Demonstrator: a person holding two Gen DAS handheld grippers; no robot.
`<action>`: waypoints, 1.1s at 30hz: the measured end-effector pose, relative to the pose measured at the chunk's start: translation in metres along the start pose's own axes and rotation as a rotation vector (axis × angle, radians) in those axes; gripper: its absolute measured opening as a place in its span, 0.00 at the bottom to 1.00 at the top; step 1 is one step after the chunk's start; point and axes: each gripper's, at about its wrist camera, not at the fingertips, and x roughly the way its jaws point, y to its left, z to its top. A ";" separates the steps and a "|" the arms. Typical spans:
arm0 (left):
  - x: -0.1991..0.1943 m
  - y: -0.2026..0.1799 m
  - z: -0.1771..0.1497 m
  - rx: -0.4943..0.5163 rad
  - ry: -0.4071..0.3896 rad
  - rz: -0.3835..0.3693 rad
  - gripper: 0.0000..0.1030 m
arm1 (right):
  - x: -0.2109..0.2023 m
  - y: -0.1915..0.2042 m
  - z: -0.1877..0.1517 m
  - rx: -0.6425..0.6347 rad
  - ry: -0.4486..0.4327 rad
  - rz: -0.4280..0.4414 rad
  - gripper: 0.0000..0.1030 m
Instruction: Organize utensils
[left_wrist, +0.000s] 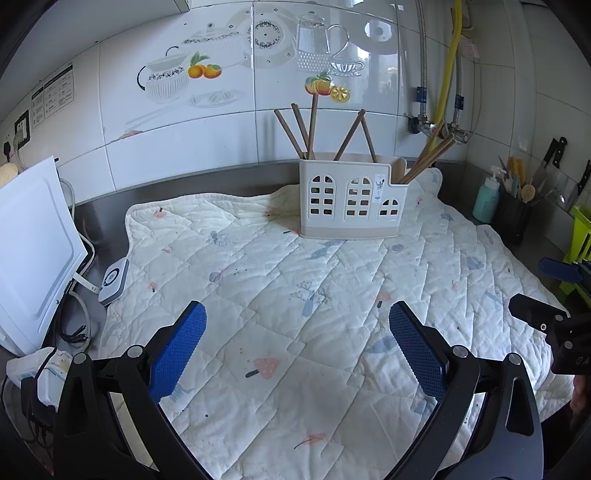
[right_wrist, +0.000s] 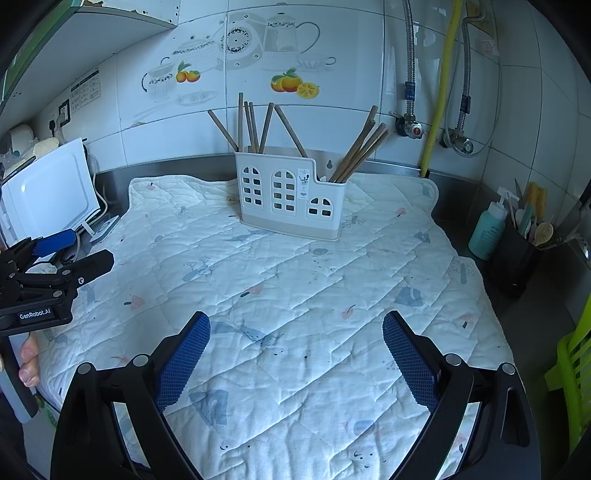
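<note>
Black fingers (left_wrist: 177, 354), blue textured pads (right_wrist: 183, 363)

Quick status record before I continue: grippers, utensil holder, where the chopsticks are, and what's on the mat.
left gripper: open, empty, above the mat
right gripper: open, empty, above the mat
utensil holder: upright at the far side of the quilted mat
chopsticks: all in the holder, one bunch in the taller section, another in the low right section
loose utensils on mat: none visible
</note>
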 end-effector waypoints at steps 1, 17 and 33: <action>0.000 0.000 0.000 0.000 0.000 -0.001 0.95 | 0.000 0.000 0.000 0.001 0.000 0.000 0.89; 0.000 -0.001 -0.001 0.001 0.001 -0.002 0.95 | -0.001 0.000 0.000 0.002 -0.004 -0.001 0.89; -0.002 -0.004 -0.002 0.004 -0.006 0.000 0.95 | -0.002 -0.003 0.000 0.014 -0.009 -0.006 0.89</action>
